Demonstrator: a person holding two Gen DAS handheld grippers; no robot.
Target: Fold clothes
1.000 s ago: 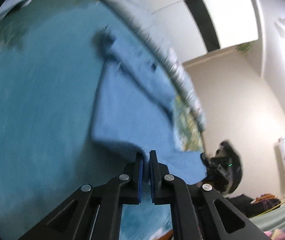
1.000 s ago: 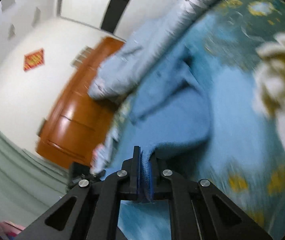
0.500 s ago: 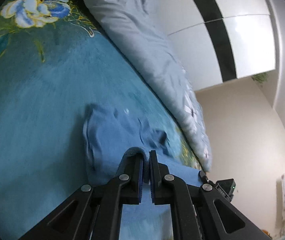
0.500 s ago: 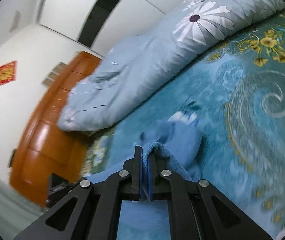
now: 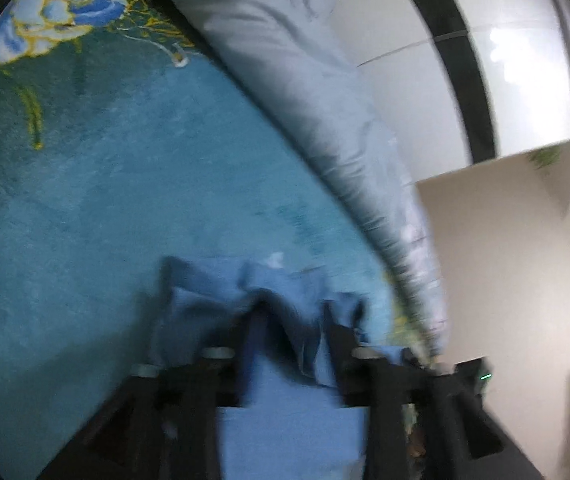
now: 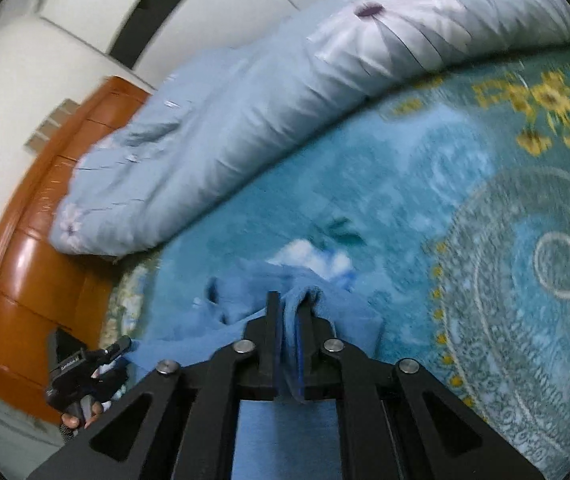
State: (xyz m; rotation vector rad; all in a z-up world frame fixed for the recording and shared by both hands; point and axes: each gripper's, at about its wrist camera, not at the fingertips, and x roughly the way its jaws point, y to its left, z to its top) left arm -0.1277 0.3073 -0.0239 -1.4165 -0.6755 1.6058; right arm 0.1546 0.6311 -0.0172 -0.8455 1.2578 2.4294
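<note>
**Clerk:** Item one, your left side?

**Me:** Left gripper (image 5: 289, 332): my jaws stand well apart and are opening. The blue garment (image 5: 281, 432) lies between and under them, its crumpled edge just ahead of the tips; the pads do not press on it. The view is blurred, so finer contact I cannot tell.

**Clerk:** What surrounds it?

**Me:** Teal floral bedspread (image 5: 105, 208) ahead and to the left of the jaws, a blue-and-white flower printed at its far left. Pale blue quilt (image 5: 285, 60) bunched along the far edge, running ahead and to the right. White wardrobe with a black stripe (image 5: 465, 60) beyond that.

**Clerk:** Item two, your right side?

**Me:** Right gripper (image 6: 289, 308): my jaws are only narrowly parted and opening, a fold of the same blue garment (image 6: 281, 432) still between them and rising just over the tips. The rest spreads below and to the left of the jaws.

**Clerk:** Around it?

**Me:** Far left, a brown wooden headboard (image 6: 37, 280); the left gripper shows low left, a hand under it. Quilt (image 6: 245, 120) with a white daisy ahead; bedspread (image 6: 485, 240) with swirl pattern to the right.
</note>
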